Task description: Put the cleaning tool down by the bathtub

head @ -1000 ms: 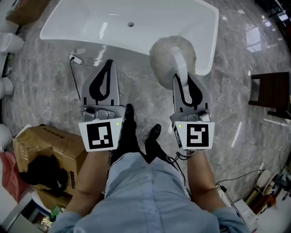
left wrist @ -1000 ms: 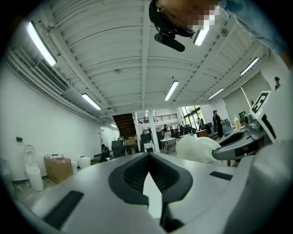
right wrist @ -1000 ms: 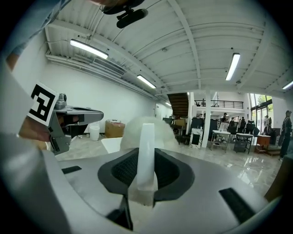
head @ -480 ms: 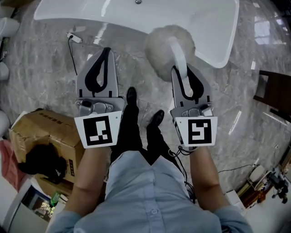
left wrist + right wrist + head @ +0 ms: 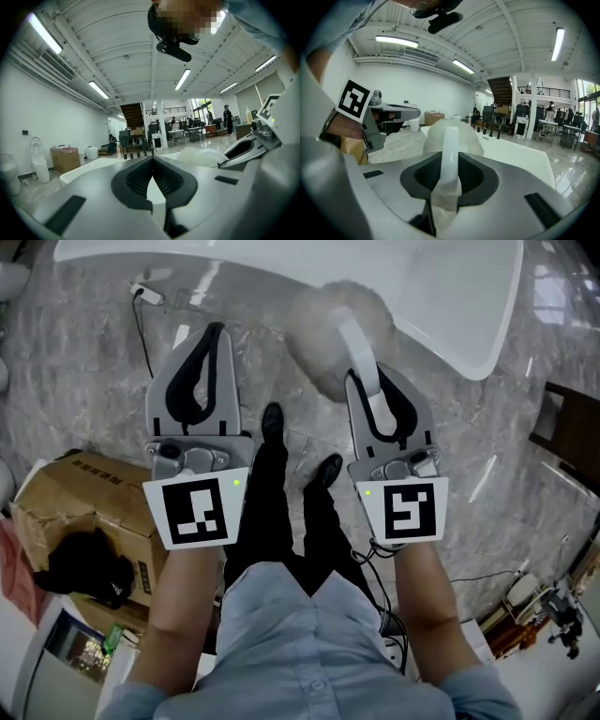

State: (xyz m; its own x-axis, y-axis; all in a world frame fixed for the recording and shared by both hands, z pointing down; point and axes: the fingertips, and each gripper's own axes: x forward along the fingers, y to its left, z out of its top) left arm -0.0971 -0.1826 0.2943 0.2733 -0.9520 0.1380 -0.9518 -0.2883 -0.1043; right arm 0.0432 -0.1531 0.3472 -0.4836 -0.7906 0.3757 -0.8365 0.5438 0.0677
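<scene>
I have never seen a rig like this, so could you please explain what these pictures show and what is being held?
No robot here: a person stands on a marble floor and holds a two-jaw tool in each hand. The head view comes from a camera on the person's head, looking down; each gripper view comes from a camera riding on that tool, looking along its jaws. The left hand-held gripper is shut and empty. The right hand-held gripper is clamped on the white handle of a fluffy cleaning tool, near the rim of the white bathtub. A cardboard box sits on the floor at the person's left.
</scene>
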